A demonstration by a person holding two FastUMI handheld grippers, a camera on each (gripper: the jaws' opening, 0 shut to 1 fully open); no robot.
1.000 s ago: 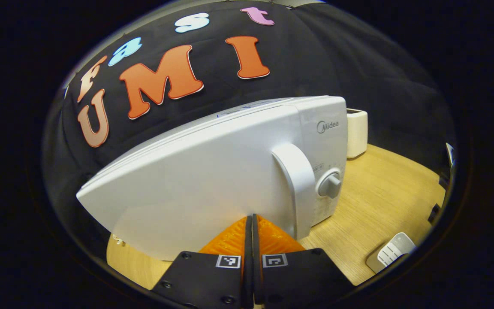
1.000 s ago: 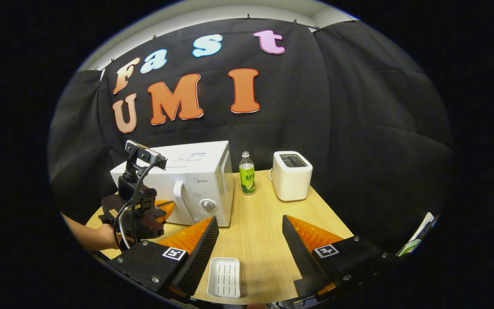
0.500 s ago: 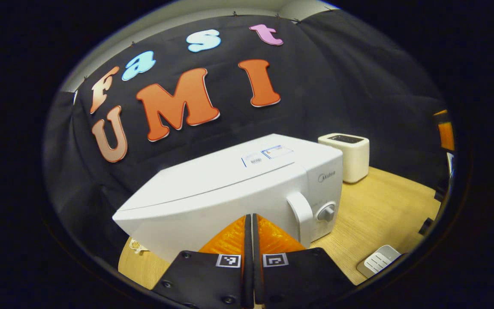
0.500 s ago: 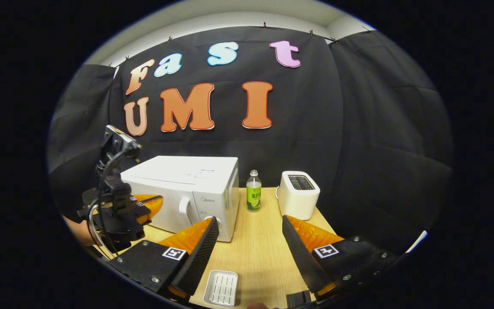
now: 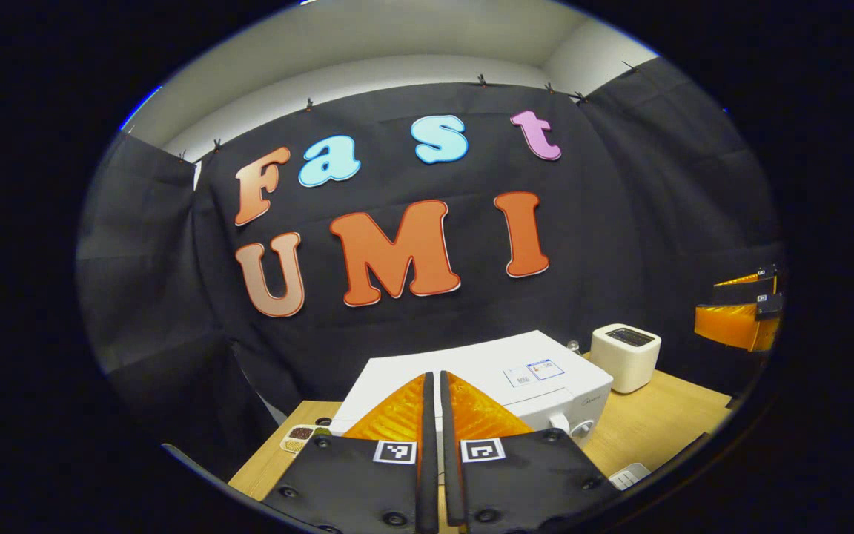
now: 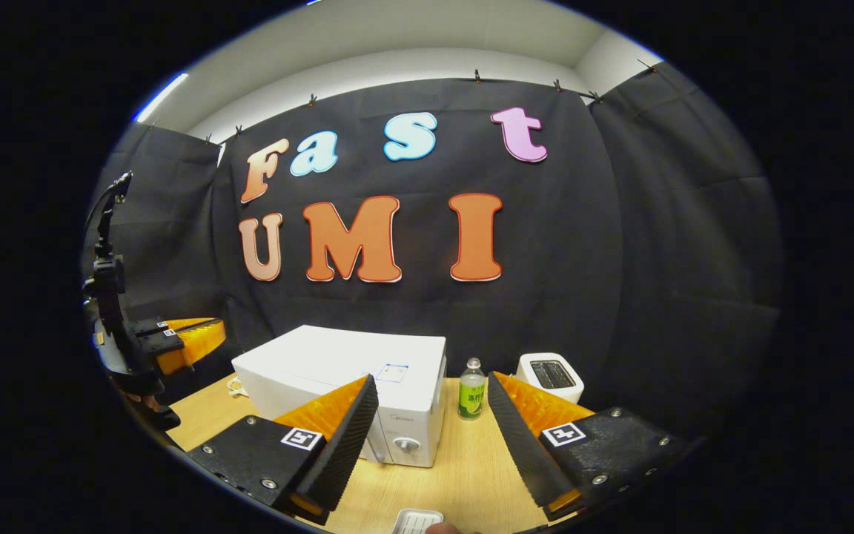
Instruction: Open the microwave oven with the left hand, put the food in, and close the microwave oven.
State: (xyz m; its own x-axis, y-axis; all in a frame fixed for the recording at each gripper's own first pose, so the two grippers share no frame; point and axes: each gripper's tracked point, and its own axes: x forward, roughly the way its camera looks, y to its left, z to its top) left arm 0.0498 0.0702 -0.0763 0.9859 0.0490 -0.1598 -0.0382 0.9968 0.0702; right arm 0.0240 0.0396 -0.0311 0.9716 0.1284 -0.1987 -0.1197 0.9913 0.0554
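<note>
Microwave (image 6: pixel 353 378) shut on table (image 6: pixel 464 475), left claw (image 5: pixel 433 423) pressed together above it, right claw (image 6: pixel 427 430) spread and empty; rigid, heavy box, hinged door likely stiff, so hook the front handle, not the smooth casing

one microwave (image 6: pixel 345 374); one toaster (image 6: pixel 549 376), one bottle (image 6: pixel 471 390)

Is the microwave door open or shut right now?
Shut. In the right gripper view the microwave shows a flat closed front, its door flush beside the dial, with no dark opening showing.
</note>
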